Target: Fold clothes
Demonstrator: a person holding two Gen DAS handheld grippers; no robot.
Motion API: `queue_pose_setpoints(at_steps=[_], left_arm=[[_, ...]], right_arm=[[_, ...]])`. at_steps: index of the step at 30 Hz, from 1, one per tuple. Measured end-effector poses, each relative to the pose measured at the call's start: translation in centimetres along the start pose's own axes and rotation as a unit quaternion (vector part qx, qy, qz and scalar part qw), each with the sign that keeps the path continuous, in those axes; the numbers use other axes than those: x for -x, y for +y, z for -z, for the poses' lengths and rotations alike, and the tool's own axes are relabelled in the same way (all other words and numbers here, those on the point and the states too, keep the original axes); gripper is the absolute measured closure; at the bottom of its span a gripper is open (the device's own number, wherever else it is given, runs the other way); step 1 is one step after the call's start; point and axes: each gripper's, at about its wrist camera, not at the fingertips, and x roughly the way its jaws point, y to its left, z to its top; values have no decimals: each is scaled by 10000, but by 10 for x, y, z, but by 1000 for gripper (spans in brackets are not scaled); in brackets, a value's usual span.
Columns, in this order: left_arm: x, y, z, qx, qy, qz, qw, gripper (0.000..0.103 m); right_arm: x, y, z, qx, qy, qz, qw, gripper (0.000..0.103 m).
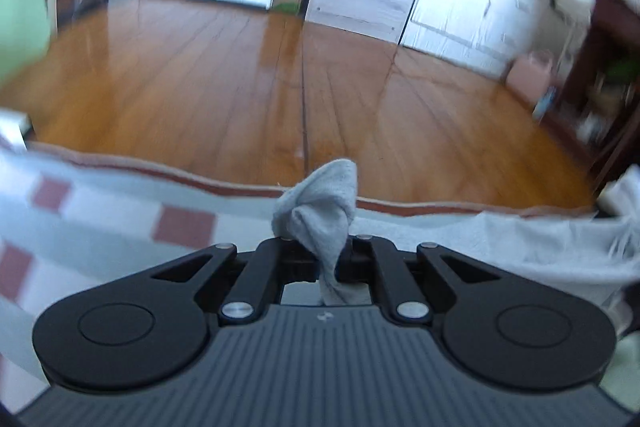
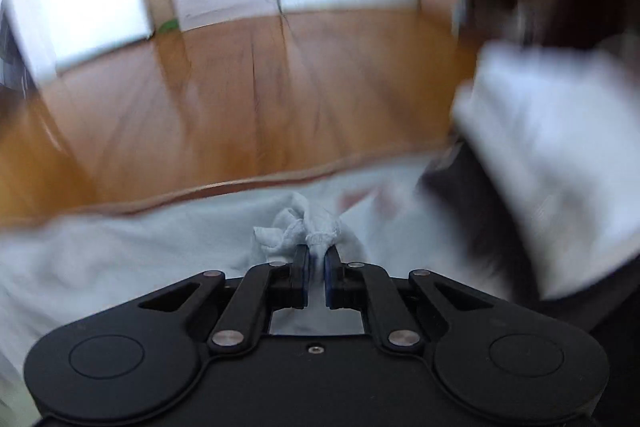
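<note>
1. Left gripper (image 1: 320,251) is clamped on a bunched corner of the pale grey garment (image 1: 320,203); a tuft sticks out past the tips and a strip trails back between the fingers
2. Right gripper (image 2: 316,263) is nearly closed on a wad of the same light cloth (image 2: 308,227), blue pads pinching it, only a thin gap visible
3. The garment spreads low and near in both views, over a checked cover (image 1: 120,211) w/ red squares and a brown trimmed edge; wood floor (image 1: 280,67) lies beyond, far side
4. Both views are motion-blurred, right more so, so I judge the cloth is being swung or carried fast
5. Risk: left grip holds only a small twisted corner, so a jerk could pull it out and that side would drop
6. Risk: right pinch has several layers crumpled together, so the fold line may come out skewed or an extra layer gets dragged along
7. Risk: if the grippers move apart unevenly, the cloth goes taut and slips from the weaker grip, prob left
8. Risk: the cover edge is close to the far side; a long swing could send the cloth over it onto the floor
9. White blurred mass (image 2: 560,147) at right, can't tell what it is; near the right gripper, the cloth could snag or brush it
10. Fold stage can't be told, since most of the garment is hidden under the grippers
</note>
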Motion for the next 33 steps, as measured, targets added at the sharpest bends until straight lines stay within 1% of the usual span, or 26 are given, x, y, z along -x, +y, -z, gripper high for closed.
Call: queue_pose_setpoints(at_steps=[1,2,3,4,6,7,8,9,10,11,12,13,14,15,16,19,21,22,23,25,27,28,29,31,32,33], left_arm=[[1,1,2,-10,-7,-15,10000,98],[0,-1,3,-154,-3,-115,9998,97],[-1,-5,5,-321,26,-216,9992,97],[-4,-11,8,-542,108,-320,9980,97],[-11,-20,14,-916,345,-539,9937,97],[-16,-24,18,-1078,477,-660,9908,97],[-19,-26,22,-1207,583,-788,9878,97],[-20,-26,24,-1251,642,-865,9863,97],[-20,-23,23,-1195,671,-879,9867,97],[-20,-21,22,-1139,700,-893,9870,96],[-19,-18,21,-1061,722,-890,9877,96],[-18,-14,19,-946,727,-852,9892,96],[-18,-12,18,-858,731,-828,9902,95],[-17,-10,17,-771,734,-804,9911,95],[-16,-8,16,-706,740,-791,9916,95],[-14,-9,19,-692,775,-834,9911,95],[-14,-9,19,-696,800,-848,9907,95],[-15,-9,20,-698,817,-856,9905,95],[-16,-9,21,-694,838,-870,9903,95],[-18,-8,22,-694,878,-904,9896,95],[-19,-9,23,-746,910,-976,9883,95],[-20,-9,23,-773,926,-1011,9875,94],[-21,-9,24,-799,941,-1047,9868,94],[-22,-9,25,-851,973,-1118,9853,94],[-23,-9,26,-877,989,-1153,9845,94],[-24,-9,26,-904,1005,-1188,9837,94]], right_arm=[[12,10,6,499,-108,184,9985,95],[19,21,15,1032,-101,351,9940,95],[15,27,27,1396,195,370,9893,95],[5,27,41,1462,671,219,9867,95],[-15,27,70,1584,1618,-86,9740,95],[-20,24,80,1487,1908,-251,9700,95],[-18,17,84,1181,1951,-432,9727,94],[-14,9,85,874,1956,-686,9744,92],[-9,0,82,567,1911,-1038,9744,88],[-4,-9,78,259,1860,-1387,9724,86],[0,-19,77,-133,1791,-1846,9663,86],[3,-31,79,-637,1692,-2450,9525,86],[7,-42,80,-1136,1583,-3039,9326,86],[9,-53,82,-1597,1477,-3499,9112,87],[9,-59,84,-1827,1388,-3555,9061,87],[12,-64,85,-1764,1130,-2708,9395,86],[16,-62,84,-1473,941,-2024,9636,85],[15,-61,84,-1316,851,-1805,9710,80],[12,-60,85,-1276,838,-1684,9738,63],[0,-63,89,-1556,1035,-1809,9656,45],[-13,-66,94,-1959,1245,-2289,9454,45],[-20,-67,97,-2078,1268,-2470,9379,42],[-25,-65,100,-2100,1286,-2433,9382,40],[-33,-58,103,-1977,1285,-2008,9508,40],[-37,-55,105,-1914,1283,-1794,9564,44],[-38,-48,105,-1702,1182,-1647,9643,58]])
